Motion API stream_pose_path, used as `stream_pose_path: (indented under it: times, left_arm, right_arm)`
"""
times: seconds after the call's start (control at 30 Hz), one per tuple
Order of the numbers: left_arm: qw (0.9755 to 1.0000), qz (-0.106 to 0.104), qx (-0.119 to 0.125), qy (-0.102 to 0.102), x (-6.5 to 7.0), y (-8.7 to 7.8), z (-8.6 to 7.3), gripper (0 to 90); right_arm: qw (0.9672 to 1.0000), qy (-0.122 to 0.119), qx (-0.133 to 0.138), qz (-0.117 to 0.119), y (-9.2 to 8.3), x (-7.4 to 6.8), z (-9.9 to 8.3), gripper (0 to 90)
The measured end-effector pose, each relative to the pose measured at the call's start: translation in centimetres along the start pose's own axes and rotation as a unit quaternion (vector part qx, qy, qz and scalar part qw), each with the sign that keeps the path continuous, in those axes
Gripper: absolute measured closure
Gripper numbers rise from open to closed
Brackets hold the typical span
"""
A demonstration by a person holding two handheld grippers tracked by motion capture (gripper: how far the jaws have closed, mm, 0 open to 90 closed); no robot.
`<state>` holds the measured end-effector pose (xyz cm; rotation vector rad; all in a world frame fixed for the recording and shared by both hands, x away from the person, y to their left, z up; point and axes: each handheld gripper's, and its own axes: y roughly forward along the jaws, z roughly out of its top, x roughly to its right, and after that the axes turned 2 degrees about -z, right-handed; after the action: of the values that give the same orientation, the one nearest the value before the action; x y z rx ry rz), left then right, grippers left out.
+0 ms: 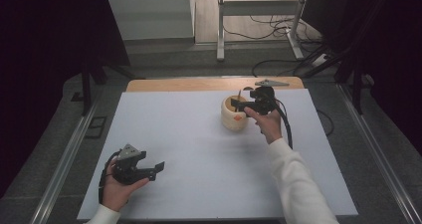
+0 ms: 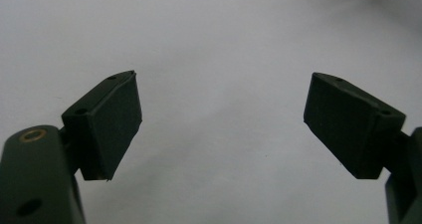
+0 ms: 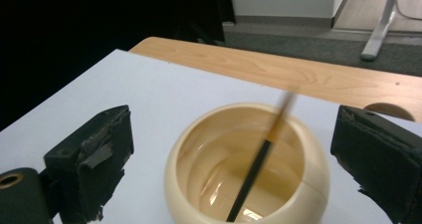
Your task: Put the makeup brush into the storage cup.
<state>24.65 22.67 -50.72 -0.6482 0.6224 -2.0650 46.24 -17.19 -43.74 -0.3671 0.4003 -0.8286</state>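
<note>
High view shows a cream bowl [image 1: 234, 115] at about one o'clock on the white counter [image 1: 199, 149], with a thin dark stick [image 3: 259, 164] leaning inside it. Right tongs [image 1: 240, 104] hover spread over the bowl's rim, gripping nothing. Left tongs [image 1: 157, 168] sit at about seven o'clock, also spread and empty, above bare counter, well apart from the bowl.

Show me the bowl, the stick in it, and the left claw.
bowl [image 3: 303, 157]: right gripper view, on its right rim.
stick [image 3: 254, 171]: right gripper view, on its dark shaft.
left claw [image 1: 158, 168]: high view, between its tips.
</note>
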Motion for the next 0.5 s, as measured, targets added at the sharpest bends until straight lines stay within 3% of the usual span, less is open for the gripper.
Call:
stream_pose_path:
  times: [0.5]
  left_arm:
    - [1.0,-0.006,0.001,-0.002,-0.2,0.1,0.3,15.7]
  right_arm:
    - [0.9997,-0.01,-0.008,0.019,-1.3,-0.5,-0.5,3.4]
